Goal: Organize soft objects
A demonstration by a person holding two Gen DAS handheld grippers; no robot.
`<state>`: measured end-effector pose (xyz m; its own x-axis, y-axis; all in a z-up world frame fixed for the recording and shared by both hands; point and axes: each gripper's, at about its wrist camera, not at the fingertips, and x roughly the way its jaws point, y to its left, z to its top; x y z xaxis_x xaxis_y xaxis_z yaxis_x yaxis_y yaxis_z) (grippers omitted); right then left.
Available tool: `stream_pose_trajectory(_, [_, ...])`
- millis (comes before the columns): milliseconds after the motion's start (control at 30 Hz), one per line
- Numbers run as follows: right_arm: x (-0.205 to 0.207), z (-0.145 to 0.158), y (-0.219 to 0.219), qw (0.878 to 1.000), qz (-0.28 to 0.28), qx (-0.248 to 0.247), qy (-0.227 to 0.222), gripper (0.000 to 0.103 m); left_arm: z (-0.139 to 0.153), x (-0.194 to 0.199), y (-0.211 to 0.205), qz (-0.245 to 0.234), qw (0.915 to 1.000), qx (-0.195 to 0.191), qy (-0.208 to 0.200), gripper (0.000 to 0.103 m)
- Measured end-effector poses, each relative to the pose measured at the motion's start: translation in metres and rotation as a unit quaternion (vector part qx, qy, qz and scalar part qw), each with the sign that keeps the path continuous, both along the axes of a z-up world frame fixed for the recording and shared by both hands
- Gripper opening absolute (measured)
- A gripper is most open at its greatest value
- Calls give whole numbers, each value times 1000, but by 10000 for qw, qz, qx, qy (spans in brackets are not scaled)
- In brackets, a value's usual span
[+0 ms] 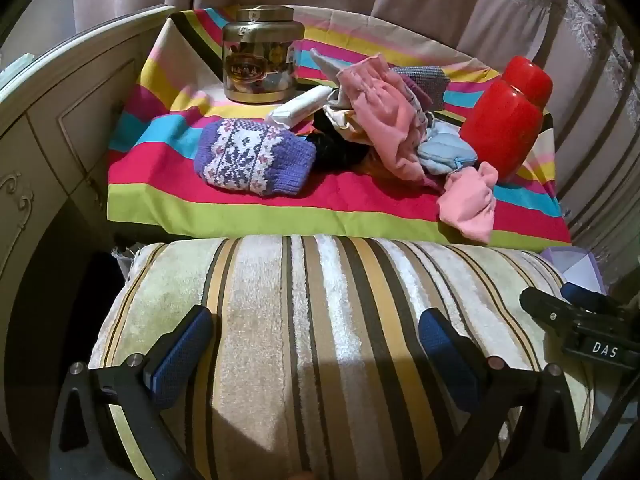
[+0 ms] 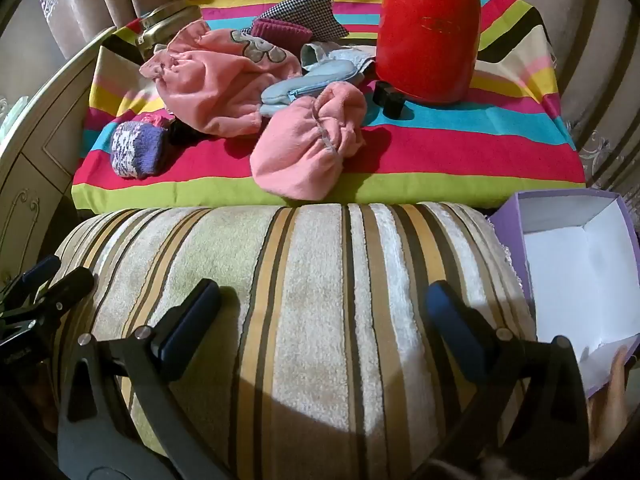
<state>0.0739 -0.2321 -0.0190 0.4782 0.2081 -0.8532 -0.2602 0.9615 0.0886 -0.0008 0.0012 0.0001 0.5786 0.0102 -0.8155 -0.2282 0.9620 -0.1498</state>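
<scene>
A heap of soft things lies on a table under a rainbow-striped cloth: a purple knitted piece, pink fleece pieces, a light blue zip pouch, a checked cloth and something black. My left gripper hangs open over a striped plush cushion, nothing between its fingers. My right gripper is open too, over the same cushion. Both sit short of the heap.
A gold tin jar stands at the back left of the cloth, a red canister at the right. A small black object lies by the canister. An open purple box sits right of the cushion. Cream furniture is on the left, curtains behind.
</scene>
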Motion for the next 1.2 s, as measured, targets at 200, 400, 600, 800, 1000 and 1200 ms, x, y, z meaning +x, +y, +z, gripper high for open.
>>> stream_pose_trajectory(200, [1,0,0,10000,-9,4,21,103,-3,4,-4,21,10000,31,77,103])
stream_pose_trajectory(400, [1,-1,1,10000,-8,29,20,103,-2,0,0,84,9999,-71,51,103])
stream_pose_trajectory(600, [-1,0,-2,10000,-22,46,-29,103,-2,0,-4,119,9999,58,36,103])
stream_pose_trajectory(800, [-4,0,-3,9998,-49,95,-155,103,-2,2,-5,117,9998,158,-10,103])
stream_pose_trajectory(1000, [-2,0,-2,9999,-31,57,-132,103,-3,2,-4,119,9999,103,-15,103])
stream_pose_trajectory(1200, [-1,1,-1,9999,-33,62,-127,103,-2,2,-5,127,9999,111,-12,103])
